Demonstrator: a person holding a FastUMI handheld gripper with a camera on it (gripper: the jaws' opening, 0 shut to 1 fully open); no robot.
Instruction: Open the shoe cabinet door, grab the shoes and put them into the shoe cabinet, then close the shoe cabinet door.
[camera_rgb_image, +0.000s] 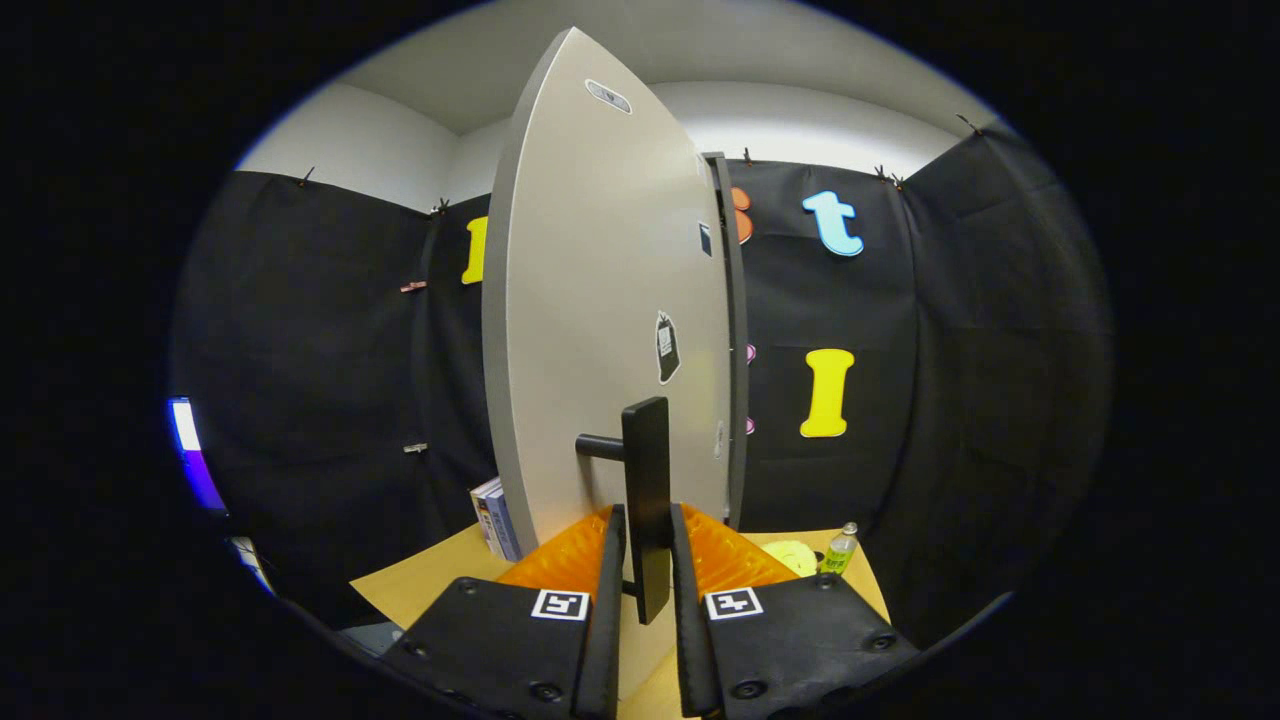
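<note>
Shoe cabinet door (600, 300), a pale grey flat panel, stands edge-on just ahead of the gripper (648, 560).
Its black vertical bar handle (647, 480) runs upright between the fingers, which pinch it from both sides; the door swings about its far edge.

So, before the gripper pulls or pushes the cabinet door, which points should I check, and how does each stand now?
1. Handle between the gripper fingers: ok.
2. Both fingers pressing on the handle: ok, they look closed on its bar.
3. Door ajar, seen edge-on: ok.
4. Books beside the door's lower edge, possibly in its swing: cannot tell.
5. Bottle standing apart from the door on the table: ok.
6. Shoes already inside the cabinet: cannot tell.
</note>
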